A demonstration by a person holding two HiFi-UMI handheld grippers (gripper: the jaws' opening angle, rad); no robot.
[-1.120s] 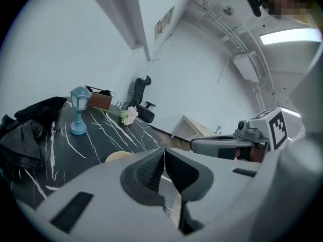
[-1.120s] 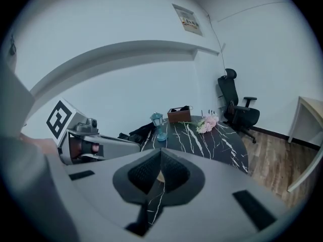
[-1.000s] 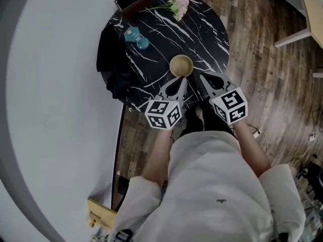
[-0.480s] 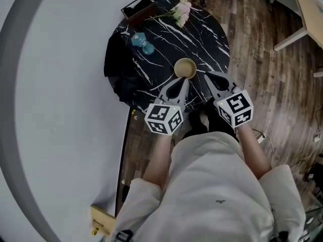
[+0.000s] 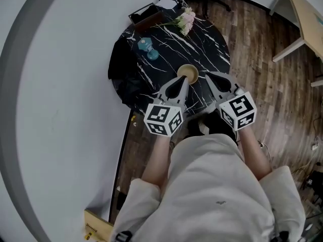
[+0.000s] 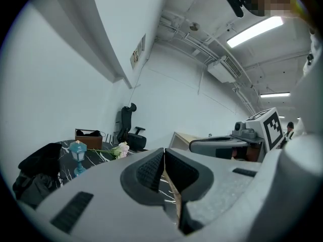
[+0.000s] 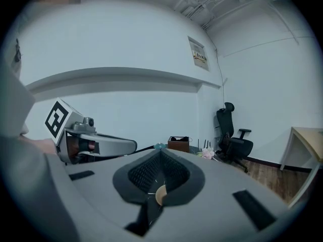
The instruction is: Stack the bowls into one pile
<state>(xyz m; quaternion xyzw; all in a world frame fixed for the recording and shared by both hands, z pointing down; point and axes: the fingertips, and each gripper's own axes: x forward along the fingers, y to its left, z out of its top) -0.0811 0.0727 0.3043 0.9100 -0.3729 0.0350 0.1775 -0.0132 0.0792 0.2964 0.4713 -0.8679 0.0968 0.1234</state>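
The round surface (image 5: 207, 44) is black, streaked with thin white veins like marble. The bowl (image 5: 187, 73) is a pale, wood-like tan. The small lantern (image 5: 146, 45) is teal blue. The flowers (image 5: 187, 18) are pink and white on green stems. The box (image 5: 146, 15) is brown and dark inside. The cloth (image 5: 123, 79) is black. The floor (image 5: 267, 69) is brown planks with a streaky grain, and the wall (image 5: 60, 84) is plain white. The left tongs (image 5: 181, 82) and right tongs (image 5: 208, 77) are grey with dark ribbed pads (image 6: 149, 169), and each has black square marks on white at the back. The person's top (image 5: 212, 185) is cream.
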